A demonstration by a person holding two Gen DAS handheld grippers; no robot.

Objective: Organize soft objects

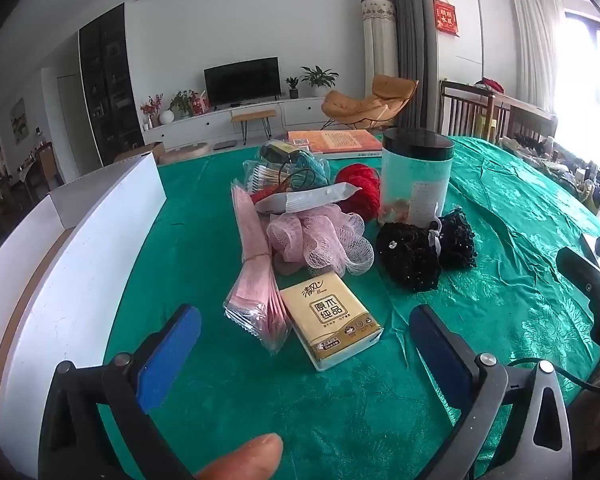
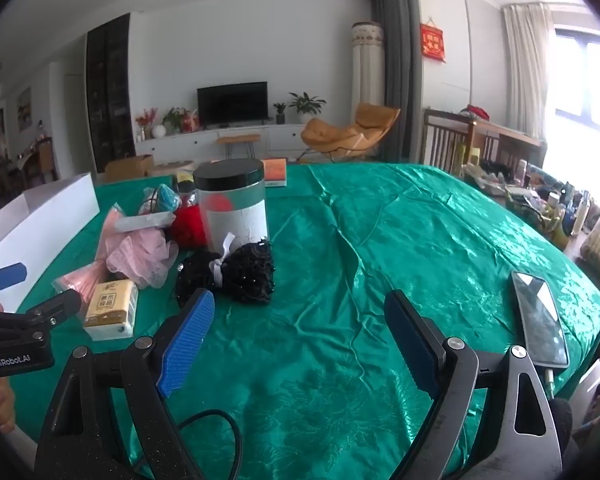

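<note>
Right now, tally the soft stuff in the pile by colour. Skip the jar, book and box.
Pink: 2, mesh bath pouf, bundle of pink packets
Black: 1, black mesh piece
Red: 1, red yarn ball
Teal: 1, teal yarn
Yellow: 1, tissue pack
White: 1, white wipes packet
Total: 7

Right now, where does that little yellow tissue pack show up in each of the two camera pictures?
Left wrist view: the yellow tissue pack lies low in the centre, just ahead of the open left gripper.
Right wrist view: it sits at the lower left.
Shared landmark: the black-lidded jar behind it.
</note>
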